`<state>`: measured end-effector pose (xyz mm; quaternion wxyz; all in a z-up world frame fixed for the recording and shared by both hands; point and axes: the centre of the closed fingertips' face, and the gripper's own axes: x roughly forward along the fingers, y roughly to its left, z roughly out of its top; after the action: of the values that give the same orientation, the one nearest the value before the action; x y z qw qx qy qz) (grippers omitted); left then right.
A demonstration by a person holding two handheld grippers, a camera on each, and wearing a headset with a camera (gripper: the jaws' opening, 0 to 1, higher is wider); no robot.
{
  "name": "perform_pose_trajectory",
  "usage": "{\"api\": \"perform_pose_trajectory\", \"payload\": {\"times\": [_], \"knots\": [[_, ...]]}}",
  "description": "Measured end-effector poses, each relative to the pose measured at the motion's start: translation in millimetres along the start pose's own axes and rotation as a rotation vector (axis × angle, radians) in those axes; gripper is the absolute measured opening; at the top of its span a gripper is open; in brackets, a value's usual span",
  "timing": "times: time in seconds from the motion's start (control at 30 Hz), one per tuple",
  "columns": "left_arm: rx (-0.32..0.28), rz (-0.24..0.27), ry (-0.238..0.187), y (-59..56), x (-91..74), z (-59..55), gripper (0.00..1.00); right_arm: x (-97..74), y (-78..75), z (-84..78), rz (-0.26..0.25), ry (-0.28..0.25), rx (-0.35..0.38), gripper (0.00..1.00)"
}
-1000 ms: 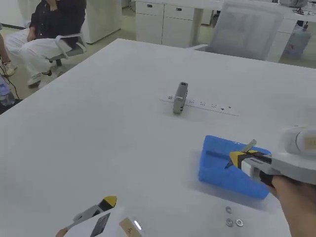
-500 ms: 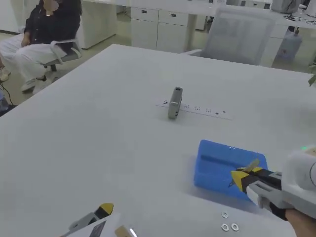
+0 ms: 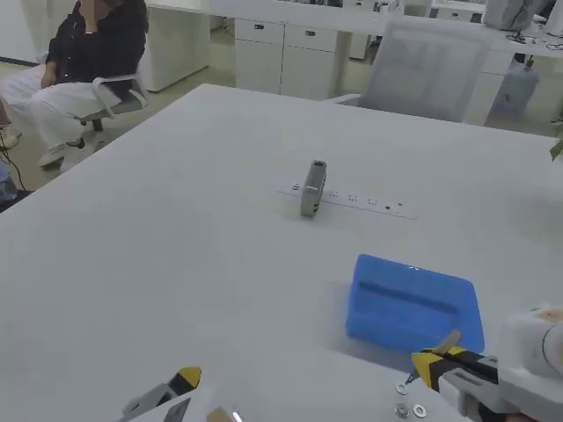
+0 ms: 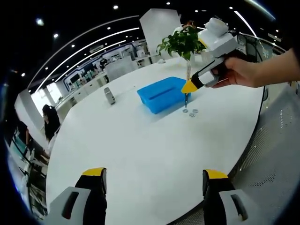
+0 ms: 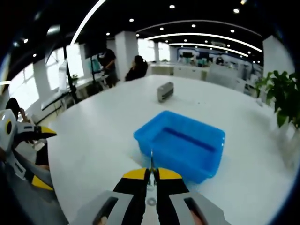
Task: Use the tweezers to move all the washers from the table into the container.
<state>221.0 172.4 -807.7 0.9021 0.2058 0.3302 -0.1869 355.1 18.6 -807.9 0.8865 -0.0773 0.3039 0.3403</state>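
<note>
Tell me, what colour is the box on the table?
The box is bright blue; the right gripper view shows it best.

No word, brand, number or sign is legible. The nearest thing to lettering is a row of small dark marks on the flat white strip (image 3: pixel 361 201) set into the table (image 3: pixel 176 255), behind the blue container (image 3: pixel 409 303). They may be printed symbols, but they are too small and blurred to make out.
</note>
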Motion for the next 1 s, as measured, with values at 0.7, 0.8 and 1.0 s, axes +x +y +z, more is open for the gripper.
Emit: {"api": "perform_pose_trajectory", "payload": {"times": [0.7, 0.8, 1.0], "knots": [[0.003, 0.006, 0.007, 0.9, -0.6, -0.8, 0.86, 7.2, 5.3, -6.7, -0.012, -0.004, -0.08, 0.02], [0.003, 0.006, 0.004, 1.0, -0.7, -0.4, 0.86, 7.1, 2.2, -6.7, -0.014, 0.009, -0.076, 0.02], [0.003, 0.006, 0.004, 1.0, -0.5, -0.5, 0.86, 5.8, -0.9, -4.7, -0.013, 0.025, -0.062, 0.02]]}}
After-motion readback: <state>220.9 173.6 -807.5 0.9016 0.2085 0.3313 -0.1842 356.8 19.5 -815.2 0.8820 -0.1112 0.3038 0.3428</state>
